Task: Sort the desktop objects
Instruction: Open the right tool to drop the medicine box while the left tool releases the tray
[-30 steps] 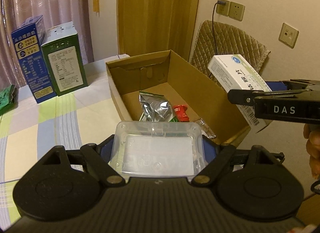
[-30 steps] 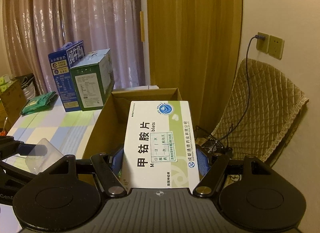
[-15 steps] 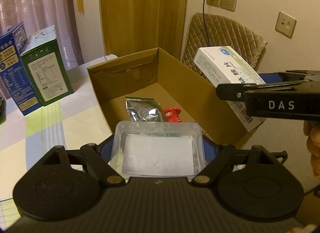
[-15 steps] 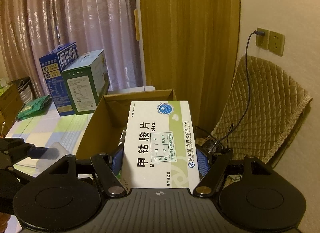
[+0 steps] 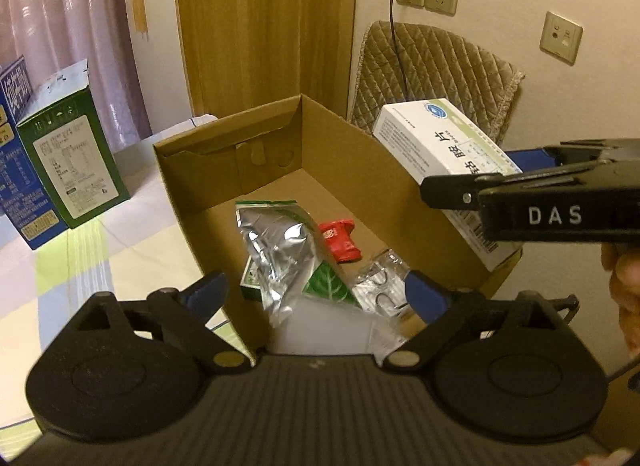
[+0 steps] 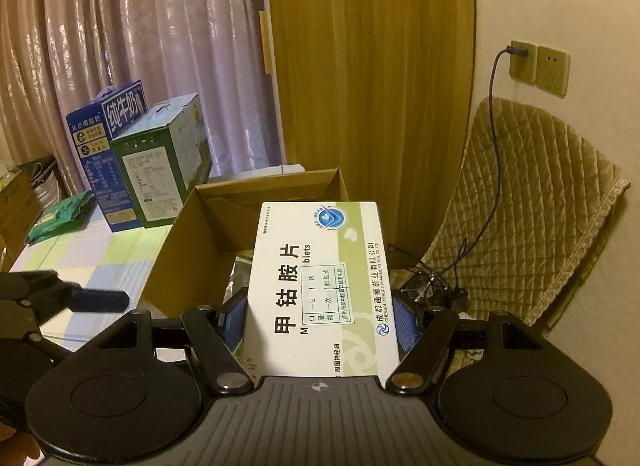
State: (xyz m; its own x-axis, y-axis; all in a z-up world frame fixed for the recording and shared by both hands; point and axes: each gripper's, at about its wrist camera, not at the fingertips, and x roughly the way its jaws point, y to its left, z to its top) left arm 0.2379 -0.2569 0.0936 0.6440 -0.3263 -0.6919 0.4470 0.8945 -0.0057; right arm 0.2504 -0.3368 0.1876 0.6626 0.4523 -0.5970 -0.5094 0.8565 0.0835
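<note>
Clear plastic container [image 5: 324,326] is dropping blurred out of your left gripper [image 5: 316,292] into the cardboard box [image 5: 360,161]; jaws opening, blue pads clear of it. It lies just below the jaws, over the foil pouch [image 5: 280,242], red packet [image 5: 340,238] and blister pack [image 5: 380,278]. White medicine box [image 6: 320,290] sits clamped in your right gripper [image 6: 320,320], long axis pointing forward along the fingers, over the box's right wall. Right hand is next: box opening lies ahead and left of it.

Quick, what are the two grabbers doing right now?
Left gripper: jaws opening, letting a clear plastic tray drop into the cardboard box.
Right gripper: closed on a white medicine box.
</note>
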